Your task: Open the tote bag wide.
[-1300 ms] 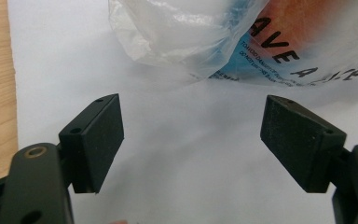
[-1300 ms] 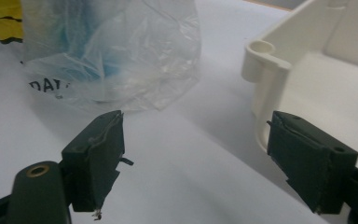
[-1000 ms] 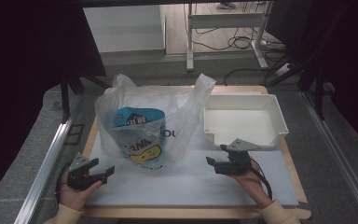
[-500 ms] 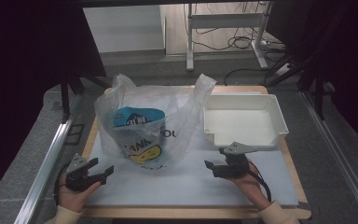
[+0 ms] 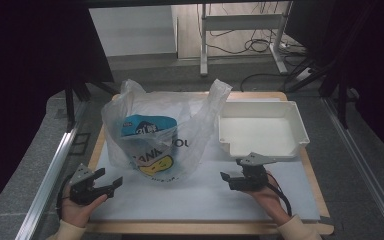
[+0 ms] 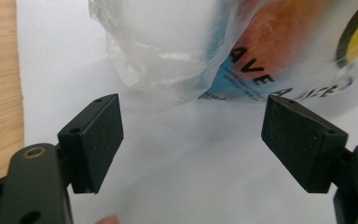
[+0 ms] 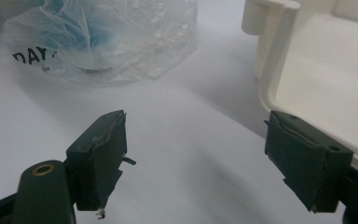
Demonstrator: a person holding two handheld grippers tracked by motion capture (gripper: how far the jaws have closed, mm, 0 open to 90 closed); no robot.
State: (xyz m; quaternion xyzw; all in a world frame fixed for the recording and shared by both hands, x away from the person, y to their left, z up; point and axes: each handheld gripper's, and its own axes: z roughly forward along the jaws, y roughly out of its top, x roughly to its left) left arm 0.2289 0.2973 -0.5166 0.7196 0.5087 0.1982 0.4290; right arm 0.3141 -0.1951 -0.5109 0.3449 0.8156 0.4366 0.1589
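Both jaws stand wide and hold nothing. The left gripper [image 5: 107, 184] rests at seven o'clock on the table, the right gripper [image 5: 228, 179] at five. The plastic bag [image 5: 162, 132] with its snack packet [image 5: 147, 125] stands just beyond, at eleven. Best to reach for a handle [image 5: 219, 92] each and lift evenly. The white tray [image 5: 300, 125] waits at one o'clock.

So there's a clear plastic bag [image 5: 165, 132] standing in the middle of the frame on a white mat [image 5: 200, 192], handles sticking up, with a blue and yellow packet [image 5: 147, 142] inside. Right of it sits a white tray [image 5: 262, 131], touching nothing. The left gripper [image 5: 111, 182] is at the lower left, jaws apart, pointing toward the bag. The right gripper [image 5: 226, 178] is lower right, just below the tray, jaws also apart.
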